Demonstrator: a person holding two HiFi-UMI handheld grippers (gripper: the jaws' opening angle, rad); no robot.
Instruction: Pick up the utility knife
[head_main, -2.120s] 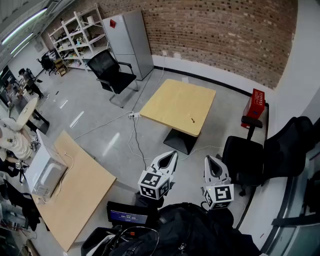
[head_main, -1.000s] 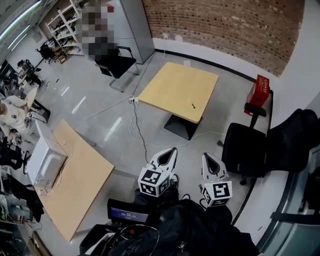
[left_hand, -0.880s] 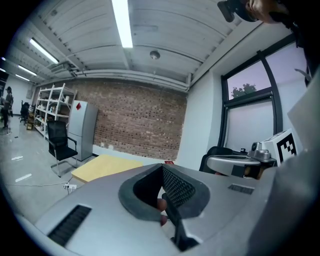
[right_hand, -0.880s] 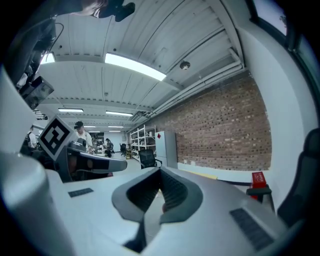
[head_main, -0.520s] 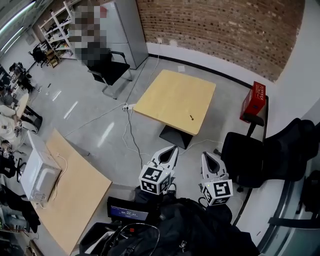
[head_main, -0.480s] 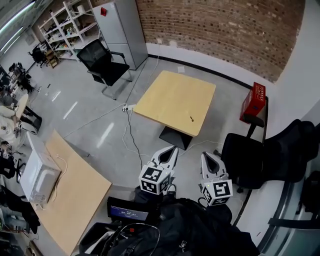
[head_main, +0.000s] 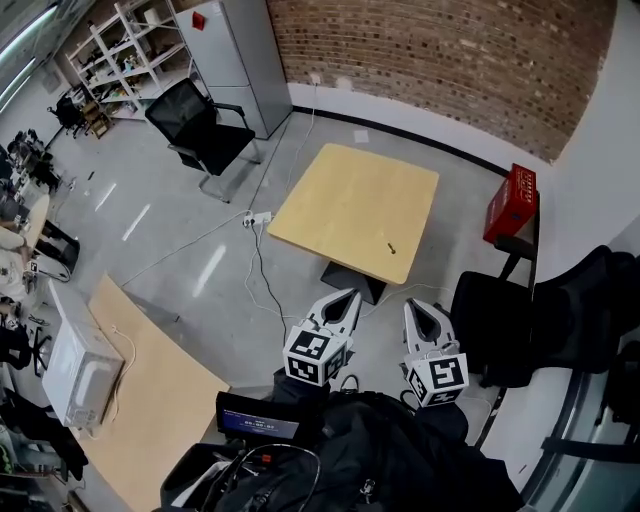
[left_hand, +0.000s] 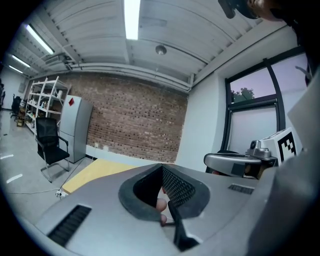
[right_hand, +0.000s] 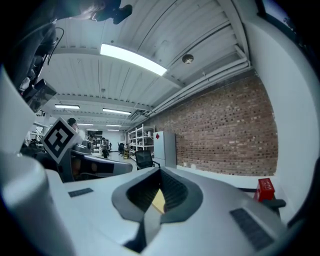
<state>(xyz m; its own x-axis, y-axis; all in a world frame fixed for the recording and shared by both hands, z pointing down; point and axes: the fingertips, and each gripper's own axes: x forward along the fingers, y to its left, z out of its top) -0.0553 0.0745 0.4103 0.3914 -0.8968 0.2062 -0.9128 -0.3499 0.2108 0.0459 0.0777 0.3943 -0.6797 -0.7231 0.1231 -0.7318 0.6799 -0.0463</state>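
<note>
Finding 1: the table, a square light-wood top on a dark base, stands on the grey floor in front of a brick wall.

Finding 2: the utility knife lies flat on the table, a small dark item near the table's near right corner. Nothing touches it.

Finding 3: the left gripper is held low over the floor on the near side of the table. Its tips point forward and slightly right, toward the table's near edge. Its marker cube sits at the rear, close to the person's body. Its fingers are closed tip to tip and clamp nothing.

Finding 4: the right gripper is held beside the left one, also on the near side of the table and level with it. It points forward at the table's near right corner. Its fingers are pressed together at the tips, with nothing between them. Both grippers are well apart from the knife.

Finding 5: a black office chair stands to the right of the table. A red box sits beyond that chair, off the table's right edge. A second black chair stands well off the table's far left corner.
</note>
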